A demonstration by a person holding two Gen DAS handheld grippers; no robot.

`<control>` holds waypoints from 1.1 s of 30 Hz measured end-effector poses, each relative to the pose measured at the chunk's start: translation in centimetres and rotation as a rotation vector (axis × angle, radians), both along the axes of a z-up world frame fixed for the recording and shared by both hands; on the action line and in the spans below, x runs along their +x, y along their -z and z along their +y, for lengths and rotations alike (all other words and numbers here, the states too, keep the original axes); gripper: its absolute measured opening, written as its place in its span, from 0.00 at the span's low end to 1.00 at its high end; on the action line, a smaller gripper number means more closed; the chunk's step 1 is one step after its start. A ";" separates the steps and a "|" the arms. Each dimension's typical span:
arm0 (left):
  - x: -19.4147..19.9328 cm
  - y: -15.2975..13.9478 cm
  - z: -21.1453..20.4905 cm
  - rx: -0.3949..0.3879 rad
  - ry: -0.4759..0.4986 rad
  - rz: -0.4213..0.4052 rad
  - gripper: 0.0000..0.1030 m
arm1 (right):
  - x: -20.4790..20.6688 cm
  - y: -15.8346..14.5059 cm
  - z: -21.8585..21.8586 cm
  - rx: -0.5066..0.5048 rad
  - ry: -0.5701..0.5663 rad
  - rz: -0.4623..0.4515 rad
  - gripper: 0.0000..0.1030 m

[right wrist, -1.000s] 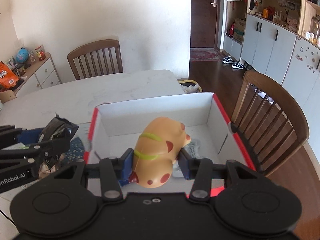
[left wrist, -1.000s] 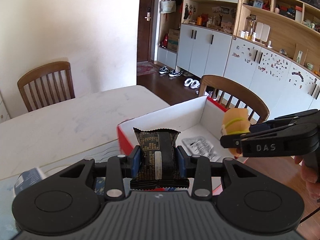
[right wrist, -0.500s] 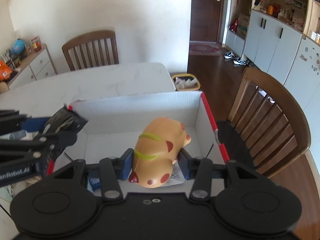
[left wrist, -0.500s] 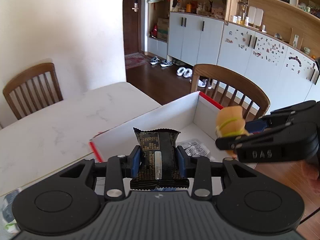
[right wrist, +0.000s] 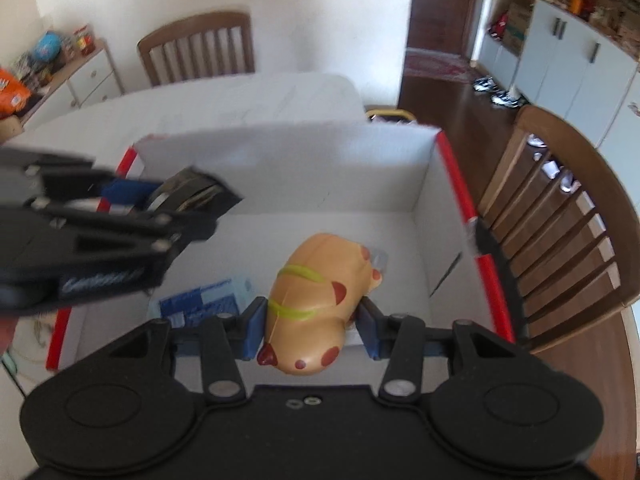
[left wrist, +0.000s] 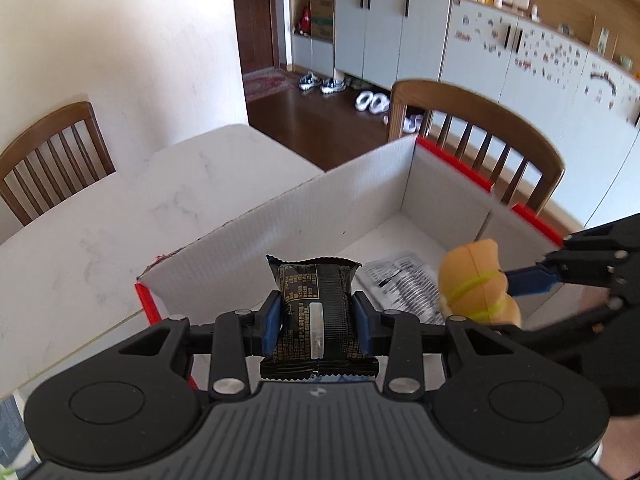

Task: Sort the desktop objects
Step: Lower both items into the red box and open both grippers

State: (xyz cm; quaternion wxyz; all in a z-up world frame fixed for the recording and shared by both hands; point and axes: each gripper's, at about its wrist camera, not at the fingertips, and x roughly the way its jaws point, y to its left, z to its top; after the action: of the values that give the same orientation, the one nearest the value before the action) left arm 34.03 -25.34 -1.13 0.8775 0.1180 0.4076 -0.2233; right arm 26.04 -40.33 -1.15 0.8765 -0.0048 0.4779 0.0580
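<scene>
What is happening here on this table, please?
A person is sorting things into a white cardboard box with a red rim. The left hand-held gripper is shut on a black snack packet, and the right hand-held gripper is shut on an orange toy. Both are held over the open box. A printed packet and a blue packet already lie inside.

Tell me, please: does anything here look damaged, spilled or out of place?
Only the white box: its near-left top corner looks frayed. The black snack packet and orange toy sit squarely in their grips; nothing is spilled.
</scene>
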 end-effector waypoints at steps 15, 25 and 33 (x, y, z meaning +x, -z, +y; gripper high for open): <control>3.9 4.6 -1.8 0.130 0.027 0.110 0.35 | 1.5 4.2 0.9 0.006 -0.068 0.131 0.45; 4.9 5.5 -2.1 0.149 0.025 0.178 0.35 | 1.9 5.3 1.1 -0.013 -0.087 0.155 0.45; 5.8 6.1 -2.0 0.159 0.023 0.259 0.35 | 2.0 5.2 1.1 -0.021 -0.085 0.150 0.46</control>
State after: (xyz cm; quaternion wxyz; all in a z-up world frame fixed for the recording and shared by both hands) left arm 39.84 -27.33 -7.27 0.8030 0.1618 0.5324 -0.2137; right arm 28.04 -39.28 -6.31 0.8348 -0.0298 0.5422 0.0903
